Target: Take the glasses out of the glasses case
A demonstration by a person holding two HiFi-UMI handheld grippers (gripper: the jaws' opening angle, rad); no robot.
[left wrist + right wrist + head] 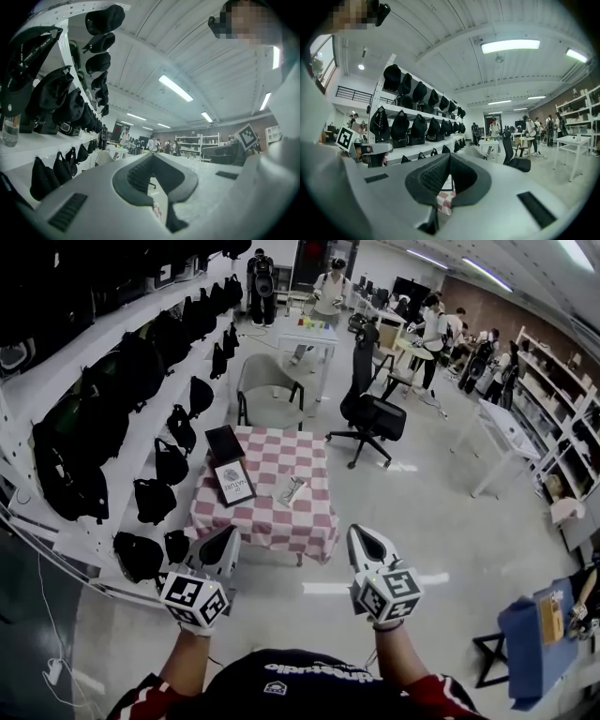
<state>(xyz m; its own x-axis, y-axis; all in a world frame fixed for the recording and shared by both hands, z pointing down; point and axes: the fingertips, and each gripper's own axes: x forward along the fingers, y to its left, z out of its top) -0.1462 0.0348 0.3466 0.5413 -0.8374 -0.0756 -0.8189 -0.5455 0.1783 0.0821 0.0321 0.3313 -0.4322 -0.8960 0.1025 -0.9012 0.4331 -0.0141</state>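
Note:
A small table with a red-and-white checked cloth (281, 521) stands on the floor ahead of me. On it lie a black flat case (225, 442) at the far left corner, a dark box with a pale label (233, 482) and a small silvery object (291, 490) near the middle; too small to tell more. My left gripper (228, 532) and right gripper (359, 532) are held level side by side, short of the table's near edge. Both are shut with nothing between the jaws. The cloth (446, 201) shows past the right gripper (450, 156). The left gripper (152, 157) points into the room.
White shelves hung with black bags (141, 381) run along the left. A grey chair (267, 390) stands behind the table and a black office chair (370, 413) to its right. Several people (330, 292) stand at the far tables. White desks (506, 427) line the right.

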